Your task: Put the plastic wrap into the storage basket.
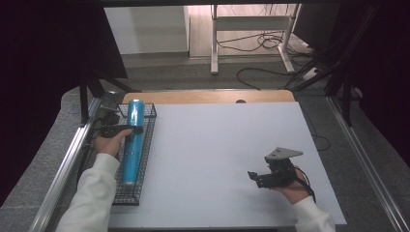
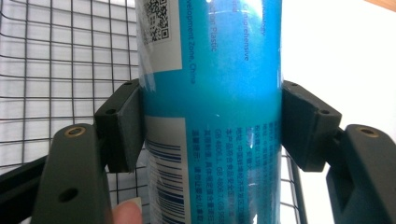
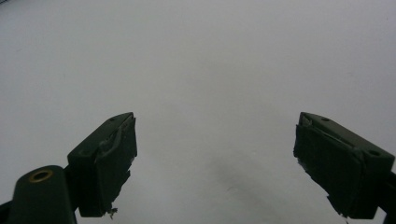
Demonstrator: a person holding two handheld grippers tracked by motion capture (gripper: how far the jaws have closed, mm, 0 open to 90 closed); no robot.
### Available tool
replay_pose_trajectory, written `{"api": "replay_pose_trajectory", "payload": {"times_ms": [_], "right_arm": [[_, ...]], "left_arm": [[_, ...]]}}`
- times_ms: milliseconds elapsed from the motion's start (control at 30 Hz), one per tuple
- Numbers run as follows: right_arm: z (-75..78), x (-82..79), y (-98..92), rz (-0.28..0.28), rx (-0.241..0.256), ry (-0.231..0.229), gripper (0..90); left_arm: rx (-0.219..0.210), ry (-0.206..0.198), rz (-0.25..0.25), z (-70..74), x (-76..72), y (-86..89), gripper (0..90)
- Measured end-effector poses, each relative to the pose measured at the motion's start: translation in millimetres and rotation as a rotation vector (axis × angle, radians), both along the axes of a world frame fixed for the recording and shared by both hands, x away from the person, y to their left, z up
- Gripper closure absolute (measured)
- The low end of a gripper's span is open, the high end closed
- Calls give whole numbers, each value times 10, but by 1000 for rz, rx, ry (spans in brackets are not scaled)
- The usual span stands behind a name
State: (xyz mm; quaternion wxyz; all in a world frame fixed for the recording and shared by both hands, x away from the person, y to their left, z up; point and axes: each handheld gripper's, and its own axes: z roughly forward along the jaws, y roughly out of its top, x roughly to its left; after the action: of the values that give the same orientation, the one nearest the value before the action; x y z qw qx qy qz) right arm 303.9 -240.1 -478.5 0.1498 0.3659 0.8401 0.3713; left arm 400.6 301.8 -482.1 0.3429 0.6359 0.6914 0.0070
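Observation:
A long blue cylinder (image 1: 133, 142) with printed labels lies lengthwise in a black wire basket (image 1: 149, 126) at the table's left edge. My left gripper (image 1: 126, 129) is shut on the blue cylinder (image 2: 219, 93), one pad pressed against each side of it. A fingertip of the holding hand shows at the bottom of the left gripper view. My right gripper (image 1: 252, 177) is held low over the white table near the front right, pointing left. In the right gripper view its two jaws stand wide apart around my right gripper's midpoint (image 3: 215, 154), open over bare white surface.
The white tabletop (image 1: 217, 145) spreads between the two hands. A wooden strip (image 1: 208, 96) runs along the far edge. Metal rails (image 1: 63, 169) flank the table. Cables and a desk frame (image 1: 251, 34) lie on the floor beyond.

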Motion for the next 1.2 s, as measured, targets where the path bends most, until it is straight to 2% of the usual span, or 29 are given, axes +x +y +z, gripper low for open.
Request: {"api": "replay_pose_trajectory", "payload": {"times_ms": [100, 167, 267, 333, 400, 467, 500, 567, 667, 767, 833, 933, 1100, 1200], "right_arm": [[5, 0, -12, -3, -4, 1, 137], [6, -2, -16, -6, 0, -1, 138], [8, -6, -22, -6, 3, -4, 138], [3, -4, -21, -7, -2, -1, 137], [6, -10, -14, -6, 0, -4, 137], [10, -13, -15, -6, 0, -4, 138], [11, -12, -19, -6, 0, -5, 137], [12, -9, -22, -5, 4, -7, 137], [18, -11, -26, -4, 9, -12, 138], [25, -10, -37, -3, 11, -17, 137], [31, -16, -38, -7, 18, -19, 137], [37, -24, -39, -7, 21, -25, 137], [43, -40, -34, -3, 22, -38, 137], [54, -67, -49, 6, 22, -51, 136]], "left_arm": [[14, 20, 7, -61, 35, -23, 310], [42, 33, -3, -91, 38, -30, 299], [44, -35, -4, 14, -36, -50, 257], [36, -55, -30, 69, -86, -68, 217], [60, -79, -34, 96, -140, -81, 181], [104, -111, -62, 124, -204, -93, 168], [112, -119, -62, 133, -219, -97, 165], [128, -161, -83, 193, -295, -101, 164], [124, -228, -134, 317, -448, -122, 169], [154, -274, -184, 412, -606, -170, 171], [175, -316, -219, 491, -768, -203, 175], [182, -350, -276, 566, -966, -232, 181], [156, -385, -357, 623, -1309, -361, 180], [105, -402, -411, 601, -1492, -469, 179]]}}
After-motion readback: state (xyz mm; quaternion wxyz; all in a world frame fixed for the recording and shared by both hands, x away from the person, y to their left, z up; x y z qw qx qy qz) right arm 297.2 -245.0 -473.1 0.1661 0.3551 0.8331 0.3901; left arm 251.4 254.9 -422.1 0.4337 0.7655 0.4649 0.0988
